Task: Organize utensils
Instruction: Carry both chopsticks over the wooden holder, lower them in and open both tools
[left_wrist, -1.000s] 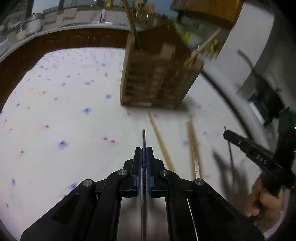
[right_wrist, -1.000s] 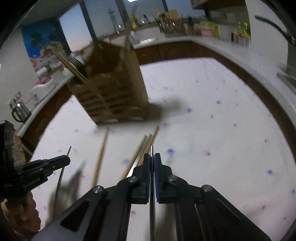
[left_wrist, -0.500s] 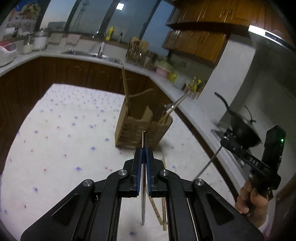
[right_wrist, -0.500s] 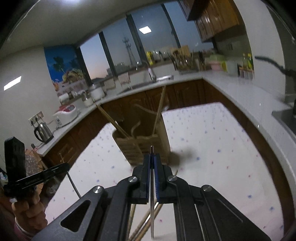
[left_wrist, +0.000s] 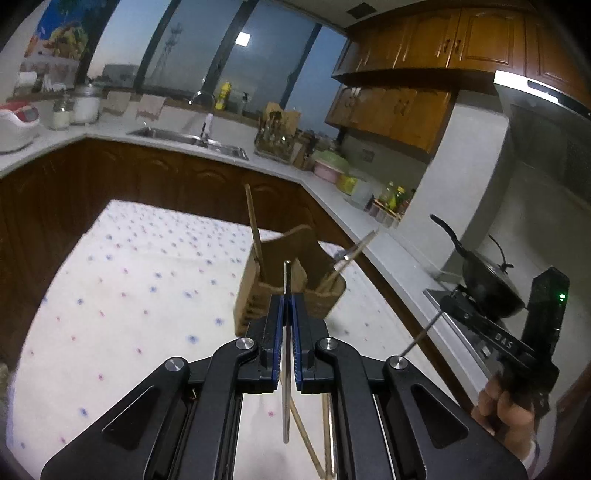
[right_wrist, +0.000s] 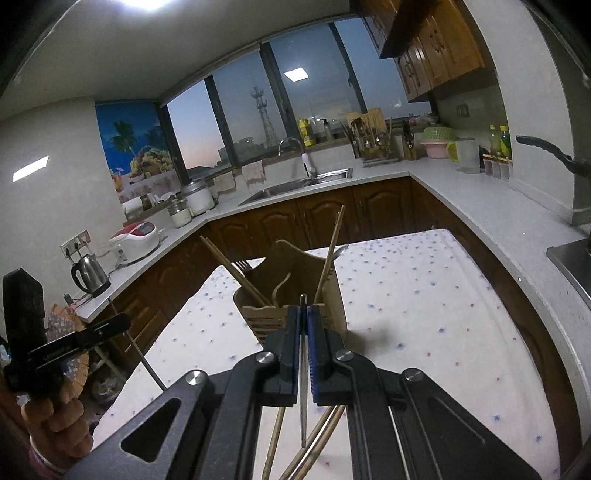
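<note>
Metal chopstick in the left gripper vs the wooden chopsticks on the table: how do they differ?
1. The metal chopstick is thin, grey and shiny; the wooden chopsticks are tan and matte.
2. The metal chopstick is clamped in the shut left gripper, off the tablecloth; the wooden chopsticks lie loose on it.
3. The metal one is single; several wooden ones lie crossed.
Shared: none is in the wooden holder yet.
</note>
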